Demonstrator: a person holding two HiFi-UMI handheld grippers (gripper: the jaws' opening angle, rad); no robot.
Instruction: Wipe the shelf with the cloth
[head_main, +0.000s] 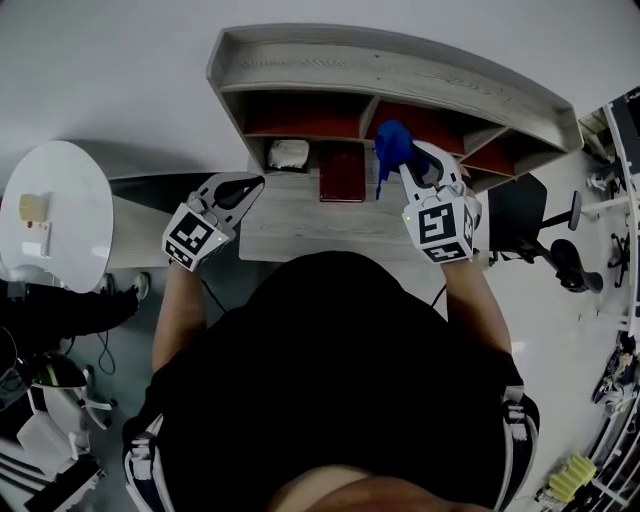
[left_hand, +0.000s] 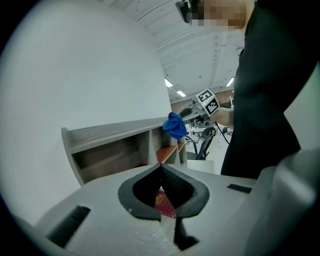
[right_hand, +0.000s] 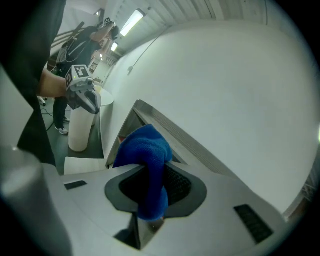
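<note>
The right hand-held gripper (head_main: 418, 165) pinches the blue cloth (head_main: 392, 143) at the shelf (head_main: 400, 72), upper centre-right of the head view. The left hand-held gripper (head_main: 238, 187), at left, is closed and empty. Wiping well probably needs the bunched cloth pressed flat, firmly pinched.

The place looks like an office-style workroom or lab, not a home. A pale wood-grain desk surface (head_main: 290, 228) stands against a bare white wall (head_main: 100, 60). It carries a grey cubby shelf (head_main: 400, 72) with red-lined compartments. To the right, a black swivel office chair (head_main: 545, 228) sits on a smooth, pale floor (head_main: 560, 330). At the left stands a round white table (head_main: 75, 215), with loose cables (head_main: 100, 355) trailing on the floor near it. Open racks (head_main: 625, 140) crowded with gear line the far right edge. Long strip lights (left_hand: 172, 86) run across a panelled ceiling.
</note>
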